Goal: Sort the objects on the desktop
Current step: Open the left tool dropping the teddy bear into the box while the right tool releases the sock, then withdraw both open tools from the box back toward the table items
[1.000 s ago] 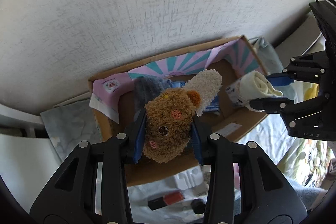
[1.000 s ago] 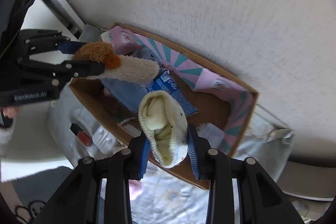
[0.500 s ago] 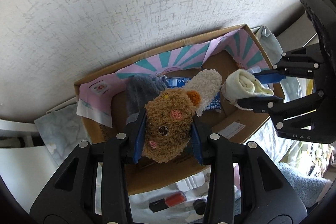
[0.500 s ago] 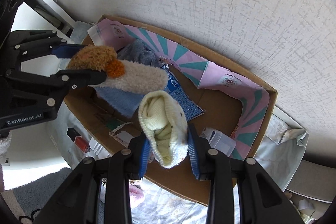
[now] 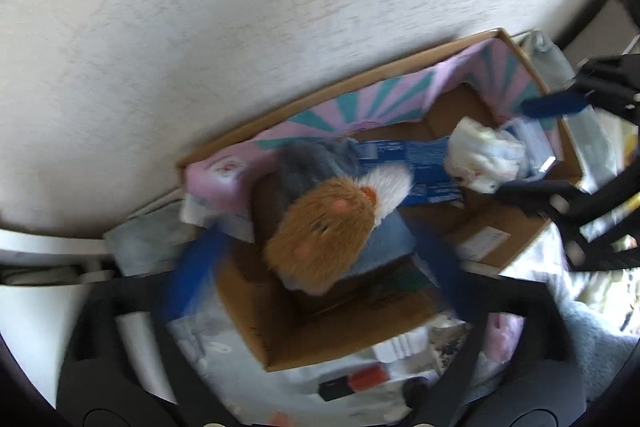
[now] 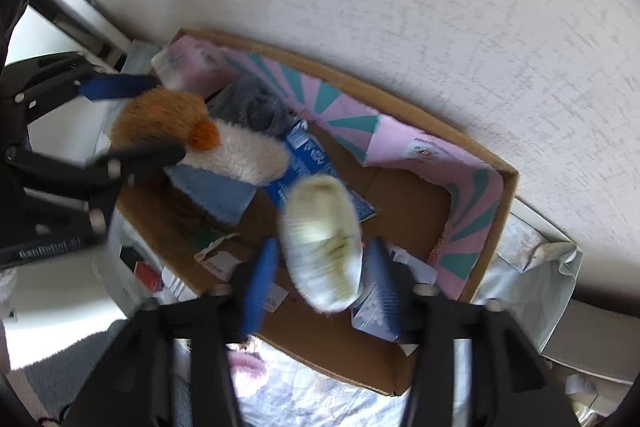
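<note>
Two claws, jaws just sprung apart, release a brown plush toy [image 5: 324,239] and cream sock [image 6: 322,243] over a cardboard box [image 6: 404,119].

box [image 6: 472,151] open-topped | floor crowded: plush toy [image 5: 320,239], rolled sock [image 6: 324,239]

Both views are taken from the wrists, looking steeply down along the fingers into an open cardboard box [image 5: 248,311] set against a white textured wall [image 5: 240,7]. The left view is placed near the box's left end, the right view near its right end. The box interior is shared by both views, and each gripper is caught at the edge of the other's view.
</note>
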